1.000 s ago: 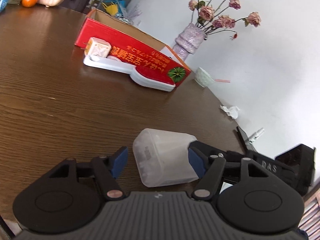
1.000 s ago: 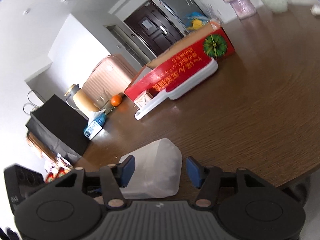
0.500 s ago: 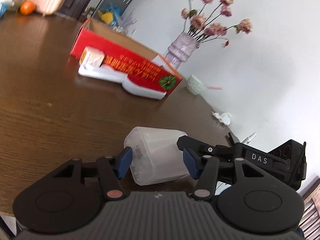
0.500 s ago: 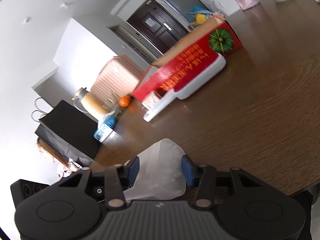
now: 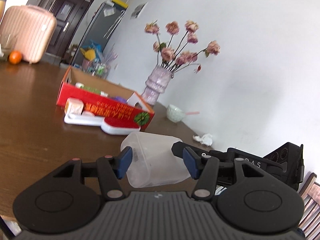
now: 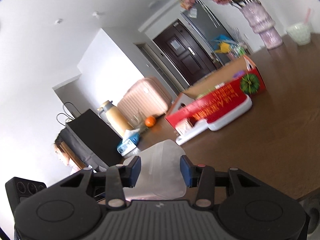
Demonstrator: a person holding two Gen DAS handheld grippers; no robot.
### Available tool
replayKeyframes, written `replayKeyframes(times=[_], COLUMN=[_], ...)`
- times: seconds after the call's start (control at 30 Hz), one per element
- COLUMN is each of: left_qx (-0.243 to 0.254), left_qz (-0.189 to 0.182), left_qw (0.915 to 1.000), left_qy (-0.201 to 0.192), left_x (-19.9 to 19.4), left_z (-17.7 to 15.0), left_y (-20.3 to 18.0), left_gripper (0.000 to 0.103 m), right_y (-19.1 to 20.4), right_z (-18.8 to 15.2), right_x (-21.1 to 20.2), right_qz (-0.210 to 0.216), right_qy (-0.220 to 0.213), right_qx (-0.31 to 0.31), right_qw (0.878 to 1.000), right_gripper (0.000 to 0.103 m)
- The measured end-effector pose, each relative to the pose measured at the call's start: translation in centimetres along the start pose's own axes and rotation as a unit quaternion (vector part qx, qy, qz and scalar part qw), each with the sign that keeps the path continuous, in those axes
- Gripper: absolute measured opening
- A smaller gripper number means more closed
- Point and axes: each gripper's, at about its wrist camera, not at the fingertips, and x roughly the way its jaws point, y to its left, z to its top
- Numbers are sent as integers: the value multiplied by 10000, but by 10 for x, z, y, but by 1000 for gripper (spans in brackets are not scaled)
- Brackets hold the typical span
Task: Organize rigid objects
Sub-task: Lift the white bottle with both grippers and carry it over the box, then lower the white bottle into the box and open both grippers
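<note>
Where the two grippers meet, the tub [image 5: 158, 158] hangs on its side above the near edge of the table [image 5: 36, 132], translucent and empty-looking. The right gripper [image 6: 160, 171] clamps it, both blue pads pressed against its walls. The left gripper [image 5: 157, 163] straddles its other end with jaws fairly wide; the left pad sits at the tub's wall, but whether either pad actually presses it cannot be told. Just beyond the left gripper's right finger, the right gripper's black body crosses the view. Ahead of both tools lies a red box [image 5: 104, 102], open-topped with small items inside, and a white tray [image 5: 96, 122] and a small cube [image 5: 74, 106] rest against its near side. Farther off stand a vase [image 5: 157, 87] of flowers and a pale cup [image 5: 175, 113], with crumpled paper [image 5: 204, 139] near the wall. Far left of the box sits an orange [image 5: 15, 57], a pink suitcase [image 5: 26, 34] behind it.
</note>
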Motion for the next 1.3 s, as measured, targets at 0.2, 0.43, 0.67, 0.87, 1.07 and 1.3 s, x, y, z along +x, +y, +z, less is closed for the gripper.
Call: replayKeyframes(times=[0.2,0.43,0.67,0.87,1.07,1.3], left_qx=[179,453,696,465,-106,-530], left_qz=[-40,-207,-220,-138,358,782], left_qw=[9995,9978,9961,9987,9989,9914], left_qy=[-241,-433,-493,-157,276,911], left_x=[9,45,104,178,251,317], left_z=[22,76,145,187,190,171], left_y=[-10,-11,-1,41,103,165], left_gripper=[56,56,56,54,47,47], right_y=[19,25,22,-13,-62,-126], right_z=[20,71,147,197,214,210], right_x=[-5,11,52,110,184,273], right_qz=[22,-65,-113,-114,-332,-943], right_qy=[-358,-752,-971,-970,-734,-83], right_qx=[-378,-718,-991,-747,-324,93], right_qw=[9986,9946,9903,9924,9962,9955], right_gripper=[40,40,40,39,36,36])
